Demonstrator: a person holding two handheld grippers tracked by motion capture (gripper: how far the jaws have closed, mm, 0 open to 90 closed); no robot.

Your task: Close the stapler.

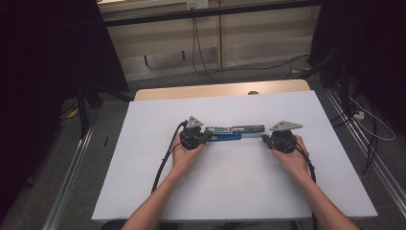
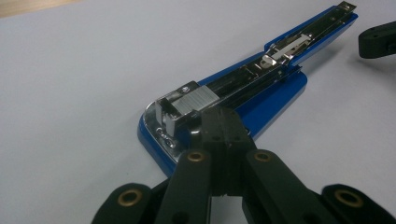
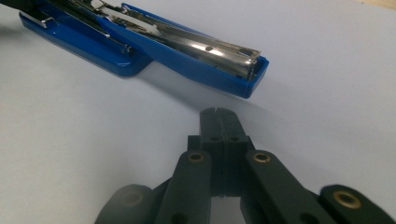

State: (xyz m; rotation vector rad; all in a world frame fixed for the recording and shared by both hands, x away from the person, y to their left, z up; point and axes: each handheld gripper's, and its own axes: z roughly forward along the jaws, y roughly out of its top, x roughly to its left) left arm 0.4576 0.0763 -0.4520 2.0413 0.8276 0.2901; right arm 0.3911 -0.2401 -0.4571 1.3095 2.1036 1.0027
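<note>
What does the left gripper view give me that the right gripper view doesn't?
Left gripper view alone: the hinge end of the opened blue stapler, with a block of staples by the metal bracket, the left gripper shut with its tips at that end, and the other gripper's black tip at the right edge.

Right gripper view alone: the far end of the stapler's opened arm, its chrome channel ending just short of the right gripper, shut, with white table between them.

Both: the stapler splayed open flat on the white table.
</note>
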